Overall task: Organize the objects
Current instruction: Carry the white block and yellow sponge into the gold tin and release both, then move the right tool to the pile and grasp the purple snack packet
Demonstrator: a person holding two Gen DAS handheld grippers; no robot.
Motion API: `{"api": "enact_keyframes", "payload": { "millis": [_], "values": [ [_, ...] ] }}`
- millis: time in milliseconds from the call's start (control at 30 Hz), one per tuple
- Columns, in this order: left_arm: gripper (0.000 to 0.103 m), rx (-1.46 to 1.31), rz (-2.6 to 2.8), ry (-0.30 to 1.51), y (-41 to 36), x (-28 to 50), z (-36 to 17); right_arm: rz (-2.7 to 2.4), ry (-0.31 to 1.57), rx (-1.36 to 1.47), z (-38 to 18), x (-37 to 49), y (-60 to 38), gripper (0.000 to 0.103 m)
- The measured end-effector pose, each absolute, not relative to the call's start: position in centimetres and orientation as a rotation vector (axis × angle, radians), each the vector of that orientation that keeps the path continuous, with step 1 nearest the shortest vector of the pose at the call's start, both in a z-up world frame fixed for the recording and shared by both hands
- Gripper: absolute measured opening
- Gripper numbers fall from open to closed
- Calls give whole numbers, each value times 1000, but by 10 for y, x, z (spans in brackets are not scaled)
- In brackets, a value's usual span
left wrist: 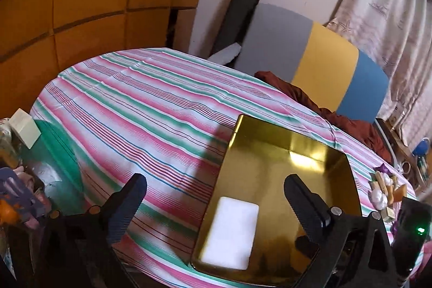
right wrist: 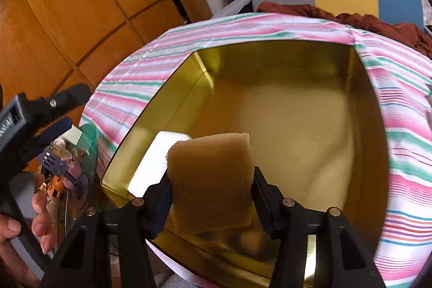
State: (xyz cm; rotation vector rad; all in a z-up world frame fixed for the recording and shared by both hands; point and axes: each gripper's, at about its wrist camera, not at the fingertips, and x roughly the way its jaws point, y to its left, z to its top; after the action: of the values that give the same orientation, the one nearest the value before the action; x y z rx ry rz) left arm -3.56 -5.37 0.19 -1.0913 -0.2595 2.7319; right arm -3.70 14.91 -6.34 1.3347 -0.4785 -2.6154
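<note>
A shiny gold tin box (left wrist: 272,153) stands open on the striped tablecloth, with a white bar (left wrist: 232,231) lying inside near its front left corner. My left gripper (left wrist: 213,196) is open and empty, hovering over the box's left edge. In the right wrist view my right gripper (right wrist: 212,180) is shut on a tan, spongy square block (right wrist: 213,180) and holds it above the inside of the gold box (right wrist: 297,112). The white bar (right wrist: 159,150) shows behind the block. The left gripper (right wrist: 54,112) appears at that view's left.
A green tray (left wrist: 58,161) with a cream block (left wrist: 25,127) and mixed small items sits at the table's left. More small soaps and trinkets (left wrist: 386,190) lie at the right edge. A striped chair back (left wrist: 324,64) and brown cloth (left wrist: 348,120) stand behind the table.
</note>
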Motion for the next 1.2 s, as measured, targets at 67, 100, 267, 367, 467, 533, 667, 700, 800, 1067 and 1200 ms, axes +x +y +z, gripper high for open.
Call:
{"api": "enact_keyframes", "payload": {
  "millis": [67, 100, 267, 367, 467, 533, 667, 700, 800, 1067, 1200],
  "values": [
    [102, -1087, 2739, -258, -53, -36, 1, -2589, -483, 1368, -68, -42, 143, 56],
    [102, -1088, 2736, -258, -52, -36, 1, -2573, -490, 1389, -71, -45, 140, 57],
    [102, -1106, 2727, -242, -49, -35, -3, -2588, -489, 1393, -69, -39, 139, 73],
    [102, -1113, 2725, -257, -49, -35, -4, -2614, -526, 1328, -59, -30, 148, 75],
    [102, -1109, 2718, -273, -49, -33, -4, -2659, -560, 1243, -47, -18, 162, 75],
    [102, -1105, 2711, -272, -46, -31, -4, -2700, -573, 1181, -38, -9, 171, 75],
    [103, -1076, 2672, -276, -36, -24, -3, -2800, -575, 1077, -20, 5, 190, 75],
    [103, -1070, 2662, -276, -33, -23, -3, -2830, -575, 1060, -16, 8, 195, 75],
    [103, -1033, 2616, -253, -19, -15, -2, -2900, -605, 1011, -8, 18, 214, 75],
    [103, -984, 2519, -168, 23, 5, -2, -3055, -697, 1022, -9, 48, 273, 75],
    [103, -997, 2451, -180, 52, 12, -2, -3137, -772, 1064, -20, 68, 303, 75]
  ]
}}
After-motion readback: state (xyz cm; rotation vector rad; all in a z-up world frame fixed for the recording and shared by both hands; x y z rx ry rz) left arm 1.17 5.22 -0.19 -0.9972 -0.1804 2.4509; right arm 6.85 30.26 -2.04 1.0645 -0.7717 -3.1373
